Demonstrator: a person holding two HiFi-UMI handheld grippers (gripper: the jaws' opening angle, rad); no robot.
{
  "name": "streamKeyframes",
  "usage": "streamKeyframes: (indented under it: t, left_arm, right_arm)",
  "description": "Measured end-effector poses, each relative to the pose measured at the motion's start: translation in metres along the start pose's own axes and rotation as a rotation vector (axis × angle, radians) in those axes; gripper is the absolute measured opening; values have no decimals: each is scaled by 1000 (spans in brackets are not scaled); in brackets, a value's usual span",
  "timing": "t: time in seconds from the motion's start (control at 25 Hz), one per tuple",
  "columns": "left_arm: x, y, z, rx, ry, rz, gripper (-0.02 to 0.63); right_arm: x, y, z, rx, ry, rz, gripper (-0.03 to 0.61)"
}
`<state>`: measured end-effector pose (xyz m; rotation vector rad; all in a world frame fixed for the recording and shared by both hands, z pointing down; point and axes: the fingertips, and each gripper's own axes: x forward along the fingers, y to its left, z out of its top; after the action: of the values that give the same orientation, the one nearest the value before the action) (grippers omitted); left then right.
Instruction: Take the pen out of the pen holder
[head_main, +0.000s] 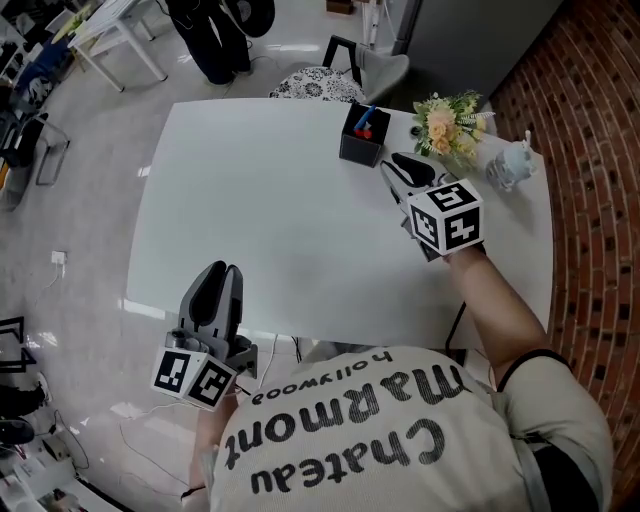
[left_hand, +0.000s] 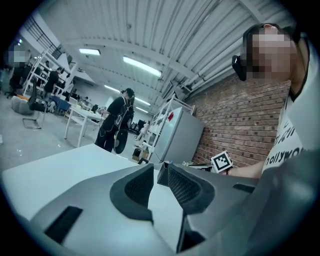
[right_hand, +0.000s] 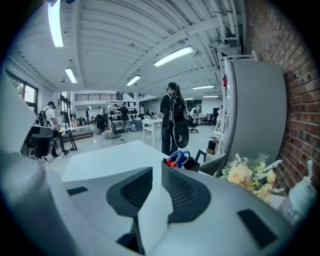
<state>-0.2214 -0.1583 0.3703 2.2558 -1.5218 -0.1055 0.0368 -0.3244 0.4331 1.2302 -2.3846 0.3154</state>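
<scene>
The pen is not yet out. It must be inside the holder (head_main: 362, 135), a black box at the far side of the tabletop (head_main: 250, 220). From its top come the blue loops of scissors (right_hand: 179, 156) and a red piece (head_main: 365, 129). The red piece is perhaps the pen, but it is too small to be sure.

The right tongs (head_main: 398, 170) are just beside the holder, at its near right side. They point toward it and do not touch it. In the right gripper view there is a narrow gap between the jaws, and only the tabletop shows through it, so they pinch nothing. I judge that this hand is placed here for the reach, because it is the nearer one. The jaws must come over the top of the holder and close on one thin thing. The scissors stand close beside it and could be caught by mistake.

The left tongs (head_main: 224, 272) are well apart, low at the near edge of the tabletop. Their jaws are also a little spread, with nothing between. I think this hand only waits. It may be needed to steady the holder, which could lift together with the pen.

Flowers (head_main: 450, 122) lie to the right of the holder, and a small pale figure (head_main: 512, 165) stands beyond them. Both are near the right arm, so a wide movement could knock them.
</scene>
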Motion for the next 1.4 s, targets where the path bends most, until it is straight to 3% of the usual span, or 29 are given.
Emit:
streamKeyframes:
  t: [0.84,1.4]
  left_arm:
    - [-20,10,-8,-11,2,64,75]
    - [-25,17,-8,-17,-4,98,75]
  right_arm:
    - [49,-18,0,-95,102,13,94]
    - [75,-28,-6,-98,162,7,94]
